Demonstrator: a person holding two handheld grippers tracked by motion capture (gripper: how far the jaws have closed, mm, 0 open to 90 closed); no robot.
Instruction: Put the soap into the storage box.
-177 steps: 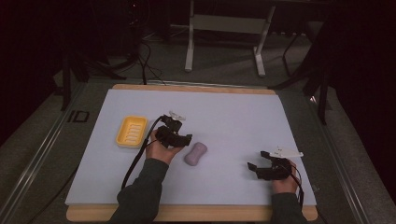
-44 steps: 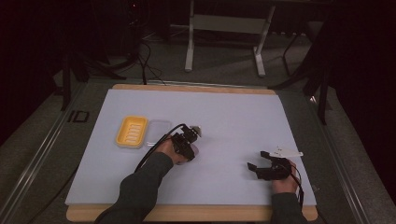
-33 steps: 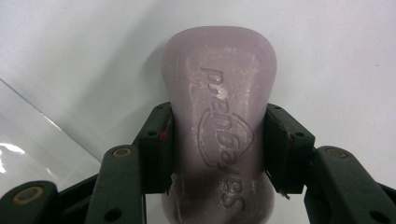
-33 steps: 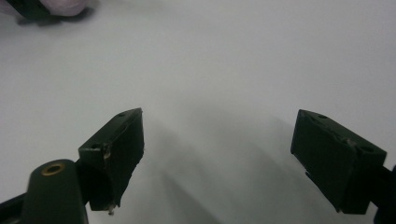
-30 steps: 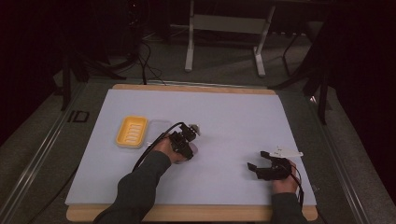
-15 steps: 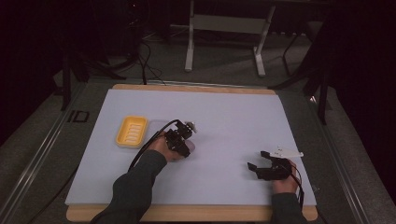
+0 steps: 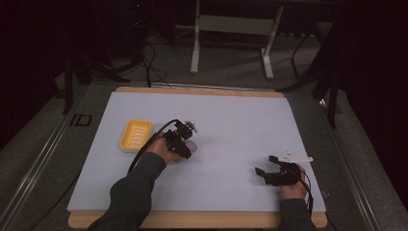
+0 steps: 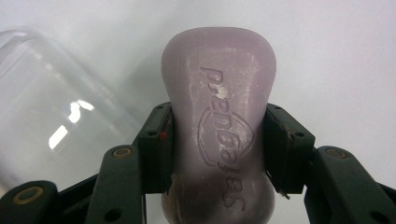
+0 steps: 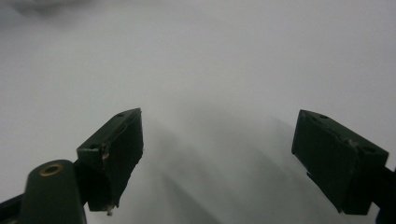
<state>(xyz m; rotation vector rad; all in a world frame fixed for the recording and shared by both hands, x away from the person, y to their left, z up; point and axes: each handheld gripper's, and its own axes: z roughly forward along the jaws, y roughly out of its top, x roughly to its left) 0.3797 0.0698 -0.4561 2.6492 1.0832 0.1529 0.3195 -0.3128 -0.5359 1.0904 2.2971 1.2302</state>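
A lilac soap bar [image 8: 219, 121] with embossed lettering sits clamped at its waist between the two jaws of my left gripper [image 8: 218, 135]. In the high view that gripper [image 7: 179, 140] is at the mat's left-centre, just right of a yellow soap dish [image 7: 135, 135], with the soap [image 7: 190, 146] peeking out beside it. A clear lid [image 8: 51, 112] lies close to the left of the soap in the left gripper view. My right gripper [image 7: 267, 169] rests near the front right of the mat, jaws wide apart over bare surface [image 9: 219, 154].
The pale mat [image 7: 231, 120] lies on a wooden board [image 7: 192, 220]. Beyond the table's far edge stand a metal frame [image 7: 231, 33] and cables on a dark floor.
My left gripper has taken hold of the soap bar and carried it left toward the yellow dish. The right gripper has stayed in place.
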